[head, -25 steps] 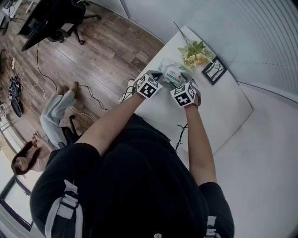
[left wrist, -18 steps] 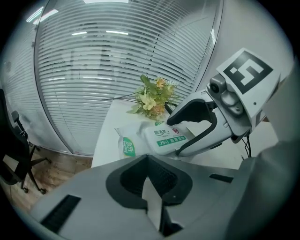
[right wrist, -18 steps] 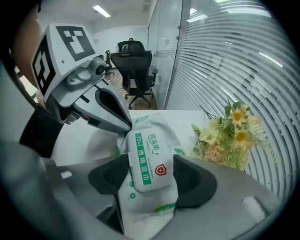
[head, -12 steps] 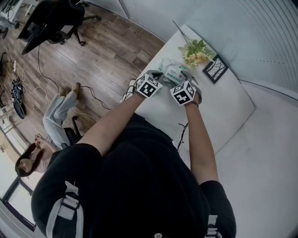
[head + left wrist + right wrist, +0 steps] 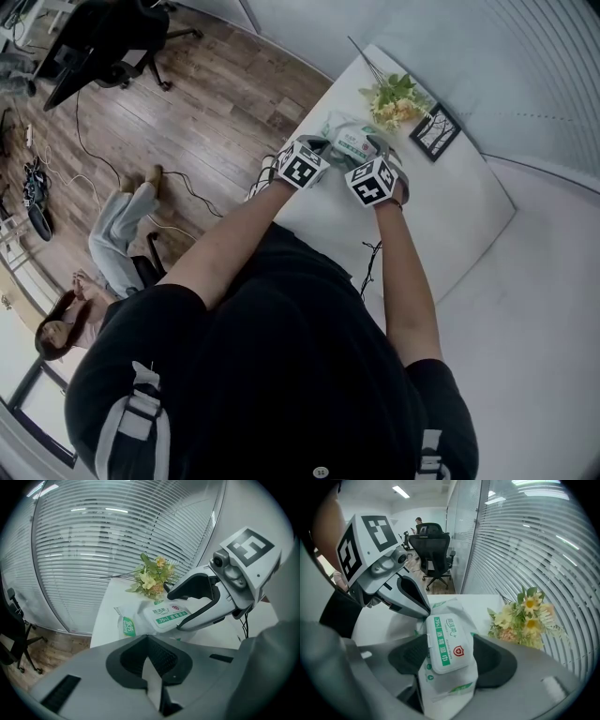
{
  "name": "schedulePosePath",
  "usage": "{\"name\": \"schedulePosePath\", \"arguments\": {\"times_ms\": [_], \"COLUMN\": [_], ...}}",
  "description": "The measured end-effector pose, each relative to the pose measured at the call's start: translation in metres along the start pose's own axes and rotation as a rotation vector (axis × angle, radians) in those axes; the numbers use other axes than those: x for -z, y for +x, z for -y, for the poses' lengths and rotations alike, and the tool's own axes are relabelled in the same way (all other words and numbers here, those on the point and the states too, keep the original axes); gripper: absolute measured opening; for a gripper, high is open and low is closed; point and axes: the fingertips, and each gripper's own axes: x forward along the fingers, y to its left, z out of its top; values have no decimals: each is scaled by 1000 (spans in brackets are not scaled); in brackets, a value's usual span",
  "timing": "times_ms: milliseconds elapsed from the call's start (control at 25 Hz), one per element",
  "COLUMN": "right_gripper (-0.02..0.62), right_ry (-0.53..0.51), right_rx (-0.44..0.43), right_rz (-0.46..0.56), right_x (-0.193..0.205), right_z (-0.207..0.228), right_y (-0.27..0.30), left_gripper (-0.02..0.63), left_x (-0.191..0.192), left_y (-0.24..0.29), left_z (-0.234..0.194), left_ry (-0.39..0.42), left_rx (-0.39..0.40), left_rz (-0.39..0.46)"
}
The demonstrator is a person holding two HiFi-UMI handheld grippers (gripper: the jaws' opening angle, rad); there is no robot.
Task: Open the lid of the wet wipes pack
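Grey right tongs [image 5: 449,660] clamp the wet wipes pack [image 5: 445,688] over the worktop [image 5: 450,216]. The left tongs [image 5: 152,672] pinch what looks like its far film edge. Its closed lid [image 5: 446,641] faces up, long axis running from one tongs to the other.

Flowers [image 5: 394,98] crowded the wipes pack [image 5: 352,142] at 1 o'clock, picture frame [image 5: 435,131] at 3 (tight corner); table [image 5: 459,216] lay wide open toward 5 o'clock.
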Motion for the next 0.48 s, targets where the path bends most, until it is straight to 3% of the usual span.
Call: {"name": "schedulePosePath", "arguments": {"times_ms": [480], "right_gripper": [311], "right_ry": [87], "right_rx": [70], "right_rz": [111], "right_x": [-26], "right_z": [29], "right_y": [-23], "left_gripper": [0], "left_x": [1], "left_y": [1], "left_z": [0], "left_ry": [-5], "left_rx": [0], "left_rz": [-17]}}
